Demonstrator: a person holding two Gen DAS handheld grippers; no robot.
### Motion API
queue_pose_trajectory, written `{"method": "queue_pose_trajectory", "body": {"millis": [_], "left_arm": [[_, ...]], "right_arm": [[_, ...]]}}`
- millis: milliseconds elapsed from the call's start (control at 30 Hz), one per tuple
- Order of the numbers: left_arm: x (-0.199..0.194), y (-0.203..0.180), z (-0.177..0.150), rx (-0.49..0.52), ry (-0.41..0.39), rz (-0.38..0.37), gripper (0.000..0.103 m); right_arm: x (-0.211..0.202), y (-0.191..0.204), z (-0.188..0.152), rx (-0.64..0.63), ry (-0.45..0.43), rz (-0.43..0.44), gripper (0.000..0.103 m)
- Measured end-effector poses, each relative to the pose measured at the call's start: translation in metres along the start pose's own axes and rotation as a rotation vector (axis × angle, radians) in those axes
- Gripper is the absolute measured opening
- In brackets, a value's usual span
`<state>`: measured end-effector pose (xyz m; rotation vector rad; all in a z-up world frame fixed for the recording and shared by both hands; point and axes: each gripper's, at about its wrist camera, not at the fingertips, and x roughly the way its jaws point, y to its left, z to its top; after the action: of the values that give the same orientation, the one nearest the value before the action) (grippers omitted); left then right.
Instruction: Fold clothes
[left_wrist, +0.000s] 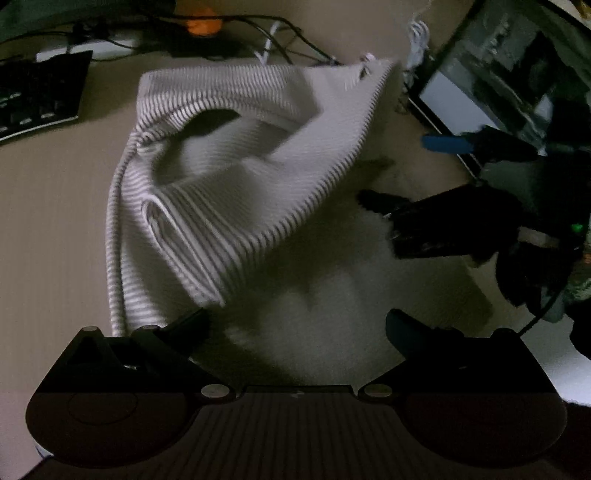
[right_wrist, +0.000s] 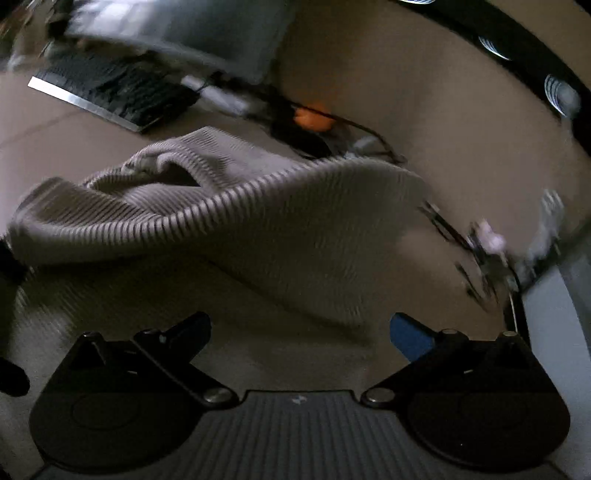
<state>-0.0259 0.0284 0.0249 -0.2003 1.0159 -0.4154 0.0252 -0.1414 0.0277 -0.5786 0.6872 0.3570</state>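
Left gripper (left_wrist: 297, 326) fingers spread wide, holding nothing; ribbed sweater (left_wrist: 236, 177) lies ahead; right gripper (right_wrist: 300, 328) fingers wide apart too, empty.

I see bare beige tabletop (left_wrist: 48, 206) free left of the crumpled ribbed grey knit garment (left_wrist: 236, 177), black keyboard (left_wrist: 37, 99) and tangled black cables (left_wrist: 258, 26) crowding the far edge, my spread-open right gripper (left_wrist: 391, 177) flanking its right side

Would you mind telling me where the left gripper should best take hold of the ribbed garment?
Probably the ribbed garment at its near folded corner, where layered edges bunch just ahead of the left gripper. Come in low from the near side, open fingers straddling that doubled edge.
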Motion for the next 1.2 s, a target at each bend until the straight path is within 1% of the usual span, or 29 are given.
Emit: {"method": "queue_pose_trajectory", "body": {"millis": [67,100,133,167,200,233,267,300,367,433,500,567,600,633,667,700,800,900,967,1033,1100,1167,1200], "left_arm": [[0.005,0.001,0.002,-0.008,-0.005,0.007,0.103],[0.006,0.001,0.003,-0.011,-0.005,0.009,0.103],[0.006,0.0,0.003,-0.011,-0.004,0.011,0.103],[0.006,0.0,0.003,-0.008,0.001,0.014,0.103],[0.006,0.0,0.002,-0.004,0.007,0.016,0.103],[0.004,-0.001,-0.001,-0.002,0.01,0.02,0.103],[0.003,-0.003,-0.003,0.0,0.014,0.024,0.103],[0.002,-0.004,-0.005,0.002,0.018,0.029,0.103],[-0.002,-0.004,-0.006,-0.003,0.022,0.044,0.103],[-0.009,-0.001,0.006,-0.013,-0.025,0.049,0.103],[-0.016,0.002,0.018,-0.018,-0.074,0.063,0.103],[-0.022,0.005,0.035,0.027,-0.137,0.161,0.103],[-0.022,0.008,0.041,0.036,-0.141,0.188,0.103],[-0.021,0.011,0.047,0.045,-0.146,0.215,0.103],[-0.021,0.013,0.054,0.054,-0.151,0.242,0.103],[-0.02,0.016,0.06,0.059,-0.155,0.263,0.103],[-0.009,0.021,0.074,0.026,-0.163,0.251,0.103],[-0.002,0.023,0.087,-0.043,-0.18,0.203,0.103],[-0.012,0.028,0.09,-0.088,-0.214,0.181,0.103],[-0.022,0.03,0.088,-0.105,-0.24,0.193,0.103],[-0.028,0.032,0.086,-0.106,-0.246,0.204,0.103],[-0.031,0.03,0.082,-0.091,-0.24,0.209,0.103],[-0.032,0.029,0.079,-0.08,-0.233,0.21,0.103]], "right_arm": [[0.018,0.01,0.012,-0.071,-0.008,-0.009,0.103],[0.023,0.012,0.02,-0.084,-0.027,-0.021,0.103],[0.026,0.008,0.028,-0.062,-0.052,-0.042,0.103],[0.025,0.0,0.035,-0.004,-0.082,-0.083,0.103],[0.025,-0.017,0.043,0.098,-0.111,-0.15,0.103],[0.024,-0.04,0.047,0.23,-0.129,-0.237,0.103],[0.022,-0.067,0.046,0.371,-0.134,-0.32,0.103],[0.019,-0.094,0.04,0.499,-0.128,-0.381,0.103],[0.016,-0.133,0.028,0.643,-0.105,-0.454,0.103],[0.012,-0.15,0.018,0.641,-0.089,-0.433,0.103],[0.006,-0.148,0.011,0.593,-0.109,-0.343,0.103],[-0.004,-0.133,0.003,0.452,-0.132,-0.178,0.103],[-0.006,-0.118,0.002,0.34,-0.136,-0.119,0.103],[-0.008,-0.097,0.001,0.21,-0.15,-0.09,0.103],[-0.01,-0.076,-0.001,0.086,-0.172,-0.082,0.103],[-0.01,-0.06,-0.002,0.01,-0.19,-0.074,0.103],[-0.01,-0.013,-0.004,-0.207,-0.241,-0.052,0.103],[0.006,0.003,0.01,-0.252,-0.265,-0.083,0.103],[0.017,0.014,0.019,-0.282,-0.281,-0.103,0.103],[0.027,0.021,0.029,-0.29,-0.292,-0.13,0.103],[0.038,-0.007,0.05,-0.111,-0.267,-0.206,0.103],[0.047,-0.048,0.063,0.135,-0.196,-0.254,0.103],[0.049,-0.067,0.068,0.238,-0.168,-0.265,0.103]]}}
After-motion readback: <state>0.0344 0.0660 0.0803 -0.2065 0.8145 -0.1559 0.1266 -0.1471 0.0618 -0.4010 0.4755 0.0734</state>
